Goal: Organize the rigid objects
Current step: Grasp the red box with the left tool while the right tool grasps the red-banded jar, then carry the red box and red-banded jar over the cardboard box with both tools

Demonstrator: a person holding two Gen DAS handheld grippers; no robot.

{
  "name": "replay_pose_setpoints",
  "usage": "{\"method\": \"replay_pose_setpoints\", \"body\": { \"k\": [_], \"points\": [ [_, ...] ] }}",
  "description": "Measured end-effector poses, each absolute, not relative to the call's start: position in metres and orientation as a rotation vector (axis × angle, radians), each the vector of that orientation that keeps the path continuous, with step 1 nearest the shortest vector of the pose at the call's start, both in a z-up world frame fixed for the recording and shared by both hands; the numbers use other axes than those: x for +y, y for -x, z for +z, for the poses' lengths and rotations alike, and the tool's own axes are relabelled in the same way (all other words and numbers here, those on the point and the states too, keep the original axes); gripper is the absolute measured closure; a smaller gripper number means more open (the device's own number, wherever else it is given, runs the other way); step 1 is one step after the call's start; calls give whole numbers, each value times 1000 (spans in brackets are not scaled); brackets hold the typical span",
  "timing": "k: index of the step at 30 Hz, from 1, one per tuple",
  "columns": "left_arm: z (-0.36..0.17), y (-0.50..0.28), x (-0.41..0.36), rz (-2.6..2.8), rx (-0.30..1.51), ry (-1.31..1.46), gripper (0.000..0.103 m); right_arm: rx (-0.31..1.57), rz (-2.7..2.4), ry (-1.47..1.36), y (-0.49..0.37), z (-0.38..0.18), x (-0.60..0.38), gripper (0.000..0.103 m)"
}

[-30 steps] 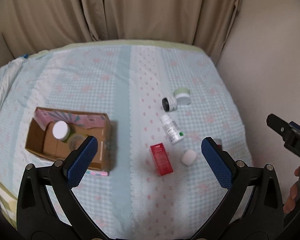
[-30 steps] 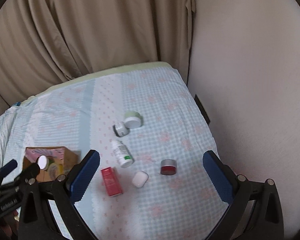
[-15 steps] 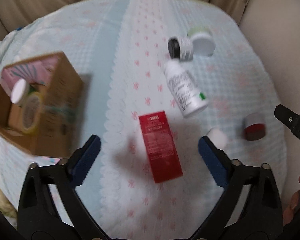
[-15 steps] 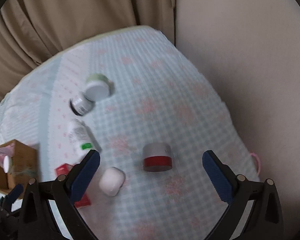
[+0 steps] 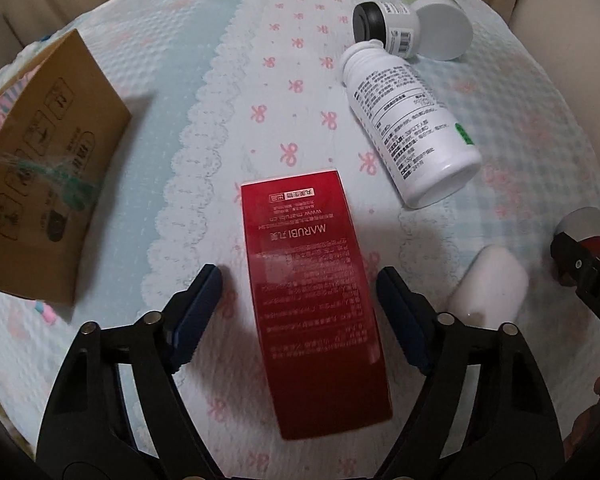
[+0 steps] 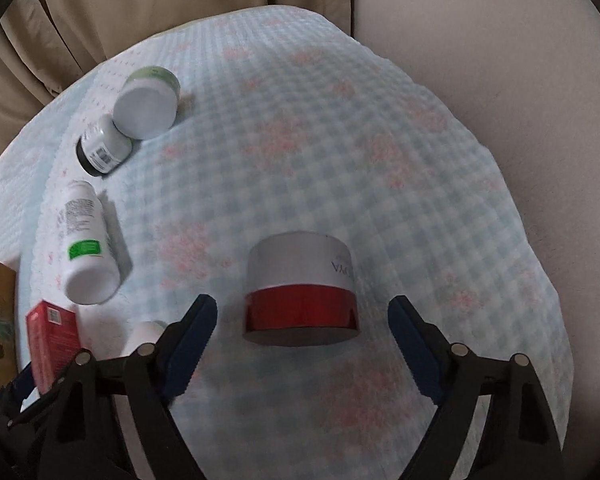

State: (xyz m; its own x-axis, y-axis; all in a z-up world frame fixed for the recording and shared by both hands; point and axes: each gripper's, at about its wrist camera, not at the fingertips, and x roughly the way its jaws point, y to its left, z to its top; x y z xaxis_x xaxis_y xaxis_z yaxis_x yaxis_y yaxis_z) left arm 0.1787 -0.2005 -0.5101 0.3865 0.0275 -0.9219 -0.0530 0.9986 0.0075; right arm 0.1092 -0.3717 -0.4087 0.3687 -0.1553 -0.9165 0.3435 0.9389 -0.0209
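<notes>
Your left gripper, released, straddles a glossy red carton; your right gripper, released, flanks a round red-banded jar on quilted cloth.

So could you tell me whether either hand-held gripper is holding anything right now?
Nothing is held: the left hand-held gripper straddles the red box, the right hand-held gripper the red-banded jar, both open.

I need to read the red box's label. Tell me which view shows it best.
The left wrist view: the red box lies flat between the open left gripper's fingers, printed face up and readable. The right wrist view catches only its end at the left edge, partly hidden.
</notes>
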Motion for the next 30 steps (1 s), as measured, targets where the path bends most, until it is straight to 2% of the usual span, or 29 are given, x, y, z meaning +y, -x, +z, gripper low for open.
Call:
{"method": "replay_pose_setpoints", "body": {
  "k": [2,4,5,6,7,8,9,21,30],
  "points": [
    [-510,-179,-201,49,1170,28,30,1150,-326,-192,-109,-412,-375,27],
    [-510,-180,-201,46,1173,28,38,1145,-330,-196,-109,-414,-378,29],
    [-510,-181,-201,46,1176,30,41,1143,-331,-197,-110,-415,-379,34],
    [-510,-183,-201,44,1177,33,51,1143,-327,-198,-110,-416,-380,39],
    [-510,-185,-202,35,1180,36,58,1140,-315,-203,-110,-416,-380,42],
    [-510,-185,-202,40,1185,31,58,1134,-301,-206,-111,-415,-379,50],
    [-509,-185,-202,42,1188,35,59,1133,-283,-201,-112,-415,-377,53],
    [-502,-183,-196,33,1181,39,64,1146,-283,-187,-113,-414,-374,53],
    [-488,-182,-188,24,1171,67,64,1153,-282,-190,-112,-406,-372,53]
  ]
}}
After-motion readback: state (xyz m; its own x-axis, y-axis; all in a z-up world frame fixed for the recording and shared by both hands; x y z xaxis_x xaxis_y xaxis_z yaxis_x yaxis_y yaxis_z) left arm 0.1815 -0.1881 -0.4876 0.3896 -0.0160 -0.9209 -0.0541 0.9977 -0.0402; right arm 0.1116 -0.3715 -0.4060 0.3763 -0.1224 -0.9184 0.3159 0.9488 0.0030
